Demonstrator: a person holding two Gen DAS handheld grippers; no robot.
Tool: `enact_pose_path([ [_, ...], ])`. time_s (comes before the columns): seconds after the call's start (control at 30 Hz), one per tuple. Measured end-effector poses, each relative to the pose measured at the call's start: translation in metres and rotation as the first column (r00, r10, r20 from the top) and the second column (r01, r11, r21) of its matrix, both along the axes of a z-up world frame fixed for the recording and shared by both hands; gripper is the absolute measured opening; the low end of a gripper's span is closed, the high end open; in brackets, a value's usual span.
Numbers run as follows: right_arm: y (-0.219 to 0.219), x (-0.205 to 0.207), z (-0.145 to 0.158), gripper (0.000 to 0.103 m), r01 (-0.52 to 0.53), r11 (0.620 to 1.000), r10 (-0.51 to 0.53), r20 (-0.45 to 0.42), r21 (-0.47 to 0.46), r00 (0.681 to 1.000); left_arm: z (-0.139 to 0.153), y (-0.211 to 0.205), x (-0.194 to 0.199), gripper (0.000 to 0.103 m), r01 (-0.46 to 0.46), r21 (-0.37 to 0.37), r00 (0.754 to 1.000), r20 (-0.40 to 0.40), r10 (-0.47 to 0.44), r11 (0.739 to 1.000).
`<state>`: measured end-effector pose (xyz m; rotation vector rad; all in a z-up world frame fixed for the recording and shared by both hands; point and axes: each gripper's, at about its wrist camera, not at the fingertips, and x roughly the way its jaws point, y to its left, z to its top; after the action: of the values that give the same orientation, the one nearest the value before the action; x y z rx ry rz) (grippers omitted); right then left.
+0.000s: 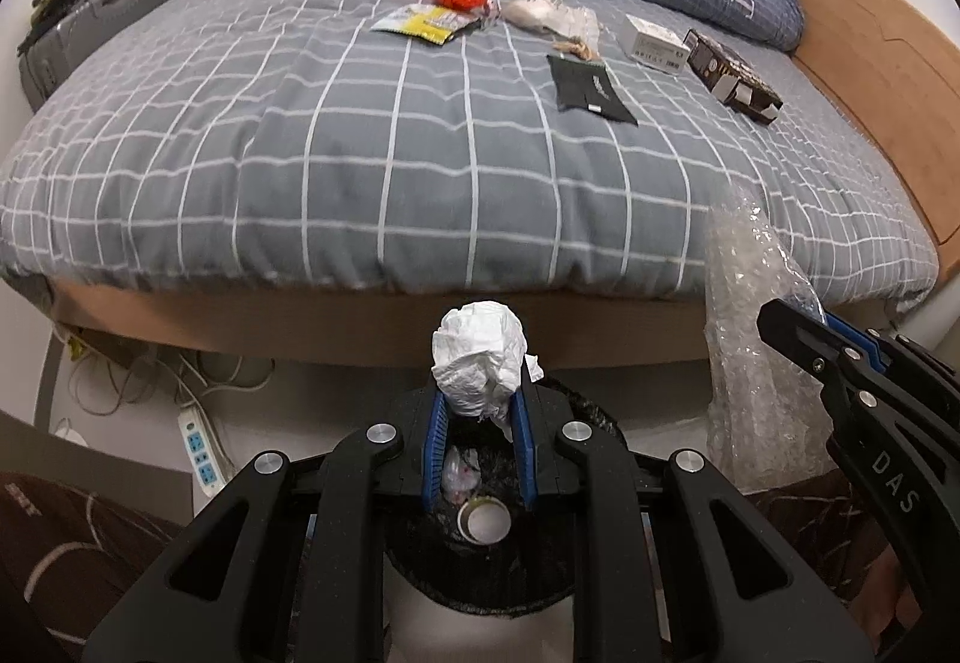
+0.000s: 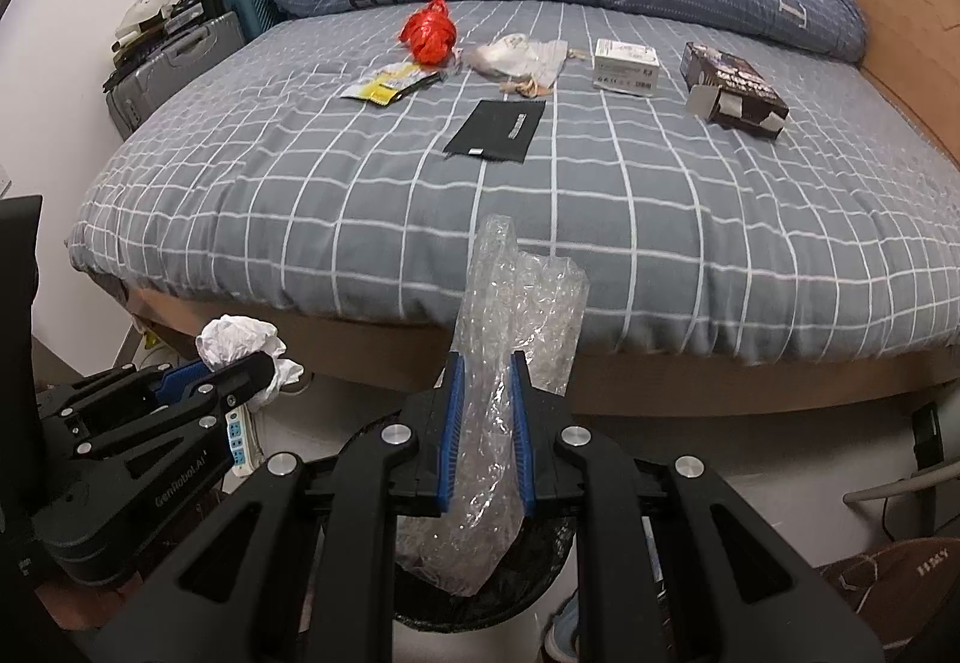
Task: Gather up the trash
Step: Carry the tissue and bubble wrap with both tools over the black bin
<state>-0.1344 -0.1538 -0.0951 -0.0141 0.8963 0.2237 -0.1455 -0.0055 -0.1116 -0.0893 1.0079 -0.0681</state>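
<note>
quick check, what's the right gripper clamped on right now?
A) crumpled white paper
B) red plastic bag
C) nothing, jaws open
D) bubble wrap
D. In the right wrist view the right gripper has its jaws shut on the clear bubble wrap, above the trash bin; the crumpled white paper sits in the left gripper.

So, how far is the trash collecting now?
Done: the black bin below already holds a paper cup and a small wrapper.

In hand: the left tongs grip a crumpled white paper ball; the right tongs grip bubble wrap, both above the bin.

Left on the bed: red bag, yellow wrapper, black pouch, white box, dark box.
</note>
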Motion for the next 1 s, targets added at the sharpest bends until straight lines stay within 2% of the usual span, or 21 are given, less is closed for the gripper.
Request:
enact_pose_path([
  [0.2,0.006,-0.009,-0.003,0.015,-0.003,1.000,0.003,-0.020,0.007,1.000,0.002,0.003,-0.011,0.018,-0.006,0.003,1.000,-0.006,0.006,1.000],
  [0.47,0.014,-0.010,-0.023,0.015,-0.010,1.000,0.009,-0.067,-0.009,0.998,-0.017,0.012,-0.015,0.018,-0.006,0.011,0.999,-0.043,0.006,1.000],
  [0.77,0.008,-0.003,-0.057,0.015,0.000,1.000,-0.001,-0.133,-0.008,0.991,-0.053,0.018,-0.009,0.018,-0.006,0.026,0.995,-0.100,0.008,1.000],
  [1.0,0.008,0.008,-0.096,0.015,-0.010,1.000,0.010,-0.212,0.002,0.977,-0.085,0.018,0.000,0.018,-0.001,0.032,0.989,-0.148,0.006,0.999],
])
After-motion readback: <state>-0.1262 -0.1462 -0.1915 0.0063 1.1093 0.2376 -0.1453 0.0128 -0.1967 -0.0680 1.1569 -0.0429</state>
